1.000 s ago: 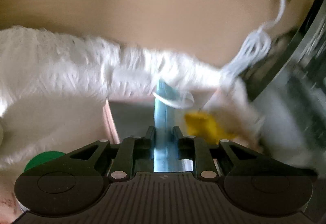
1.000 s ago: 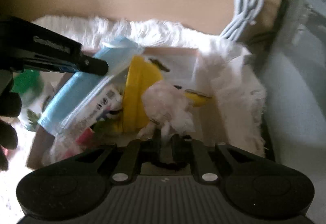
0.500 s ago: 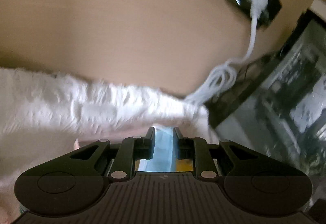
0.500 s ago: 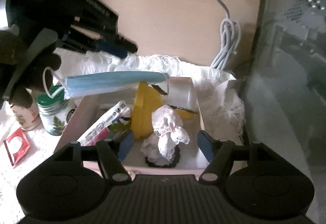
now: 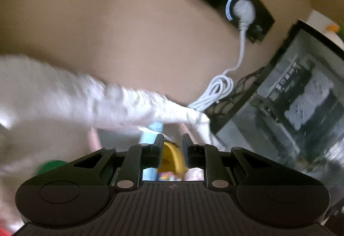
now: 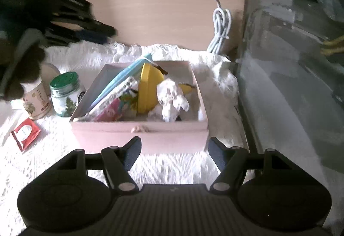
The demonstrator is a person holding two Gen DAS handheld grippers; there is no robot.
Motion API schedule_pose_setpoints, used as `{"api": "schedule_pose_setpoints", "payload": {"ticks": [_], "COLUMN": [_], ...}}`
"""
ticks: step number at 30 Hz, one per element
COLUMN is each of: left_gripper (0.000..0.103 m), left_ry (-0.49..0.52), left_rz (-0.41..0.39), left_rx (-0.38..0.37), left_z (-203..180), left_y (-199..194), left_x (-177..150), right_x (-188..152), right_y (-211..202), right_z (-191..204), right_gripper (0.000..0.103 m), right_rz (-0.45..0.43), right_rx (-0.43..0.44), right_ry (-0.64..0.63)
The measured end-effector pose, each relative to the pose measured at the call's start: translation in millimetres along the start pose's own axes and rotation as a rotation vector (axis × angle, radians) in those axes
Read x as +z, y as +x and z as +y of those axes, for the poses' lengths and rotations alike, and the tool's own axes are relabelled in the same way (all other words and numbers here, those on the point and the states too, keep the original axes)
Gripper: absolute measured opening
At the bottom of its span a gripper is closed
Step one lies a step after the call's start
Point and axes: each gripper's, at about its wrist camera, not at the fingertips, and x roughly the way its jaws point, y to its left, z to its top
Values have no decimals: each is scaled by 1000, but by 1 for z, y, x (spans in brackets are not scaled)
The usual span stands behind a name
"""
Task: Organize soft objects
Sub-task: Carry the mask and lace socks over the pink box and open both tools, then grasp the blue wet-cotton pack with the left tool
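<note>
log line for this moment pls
left gripper: shut, empty | right gripper: open, empty, facing pink box | pink box holds: blue face mask, yellow item, white frilly fabric

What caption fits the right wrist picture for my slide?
Open right gripper in front of a pink box holding a blue face mask, yellow toy and white scrunchie.

Pale pink open-topped cardboard box: holds light blue pleated face mask leaning along its left wall, crumpled white frilly fabric scrunchie lying front-centre, beside upright yellow plush.
</note>
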Motion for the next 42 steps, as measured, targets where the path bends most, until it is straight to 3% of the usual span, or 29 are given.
{"api": "schedule_pose_setpoints", "payload": {"ticks": [3,7,10,12,15,18,24,27,29,33,38,40,42], "left_gripper": [21,21,21,21,21,21,21,21,21,21,26,27,27], "left_ry": [105,126,-1,-163,-308,-346,-194,-204,-175,-92,236,260,225], "left_rz": [-34,-58,-78,-81,-43,-30,-165,-180,-156,-24,69,83,85], "left_rx": [72,192,325,389,403,416,535,522,542,598,740,787,789], "left_z": [-2,28,77,118,159,172,180,195,202,209,191,189,192], "left_y": [-41,-96,-131,-147,-152,-141,-155,-154,-145,-111,-82,-81,-82], "left_x": [-20,-67,-96,-109,-117,-119,-81,-55,-38,-22,-36,-37,-35], "right_x": [-5,-8,-11,-14,-20,-25,-31,-31,-30,-33,-34,-35,-36], "right_y": [-5,-7,-7,-3,-1,-3,-3,3,4,3,5,7,11], "right_z": [3,15,30,42,59,70,80,81,84,90,85,80,75], "right_gripper": [69,69,71,71,71,71,71,71,71,71,71,71,71], "right_rz": [4,2,3,30,60,69,81,104,118,124,130,137,152], "right_rx": [10,33,69,97,126,131,112,100,102,101,85,76,73], "right_ry": [15,3,-30,-55,-83,-91,-113,-99,-91,-123,-128,-111,-90]}}
